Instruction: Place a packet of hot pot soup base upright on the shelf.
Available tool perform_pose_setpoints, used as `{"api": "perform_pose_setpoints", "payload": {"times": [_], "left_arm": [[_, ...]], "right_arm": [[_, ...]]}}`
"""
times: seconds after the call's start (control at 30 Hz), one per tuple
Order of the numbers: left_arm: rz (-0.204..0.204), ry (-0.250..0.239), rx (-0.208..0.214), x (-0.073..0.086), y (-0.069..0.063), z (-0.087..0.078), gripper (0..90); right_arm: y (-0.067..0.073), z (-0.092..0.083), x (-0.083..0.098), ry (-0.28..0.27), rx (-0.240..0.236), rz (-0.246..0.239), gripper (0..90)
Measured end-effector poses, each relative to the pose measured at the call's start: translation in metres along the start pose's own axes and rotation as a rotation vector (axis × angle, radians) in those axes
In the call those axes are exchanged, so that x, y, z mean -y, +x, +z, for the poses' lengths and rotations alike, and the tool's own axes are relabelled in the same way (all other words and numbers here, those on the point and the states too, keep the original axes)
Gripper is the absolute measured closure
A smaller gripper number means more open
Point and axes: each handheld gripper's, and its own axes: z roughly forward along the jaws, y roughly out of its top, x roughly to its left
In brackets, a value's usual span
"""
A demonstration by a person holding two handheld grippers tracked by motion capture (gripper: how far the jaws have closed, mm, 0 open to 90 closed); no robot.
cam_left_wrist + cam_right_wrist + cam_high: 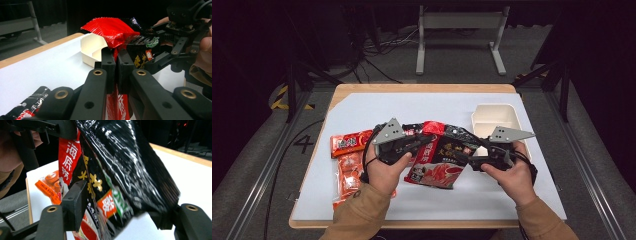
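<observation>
My left hand-held gripper [115, 58] pinches the red-and-black packet [443, 152] tight above the tabletop [422, 107]; my right hand-held gripper [120, 212] straddles it, jaws partly apart.

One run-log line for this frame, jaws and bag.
left gripper: jaws shut on black-and-red snack bag | right gripper: jaws open around bag's other end | bag lifted off table | white tray: empty

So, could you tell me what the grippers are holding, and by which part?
The left gripper pinches the black and red snack bag by its red top edge. The right gripper's jaws straddle its other end without pressing.
</observation>
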Motion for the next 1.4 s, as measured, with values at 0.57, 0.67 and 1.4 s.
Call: {"api": "perform_pose_setpoints", "payload": {"times": [0.57,0.67,1.4], "left_arm": [[0.005,-0.004,0.006,0.002,-0.005,0.002,86.6],[0.001,-0.009,0.001,0.002,-0.003,0.001,86.5],[-0.059,0.044,-0.053,0.013,0.015,-0.017,30.3]], "right_arm": [[-0.002,0.007,-0.009,0.083,-0.058,0.008,60.6],[-0.003,0.006,-0.011,0.105,-0.069,0.004,69.0],[-0.020,0.000,-0.039,0.168,-0.117,-0.025,83.7]]}}
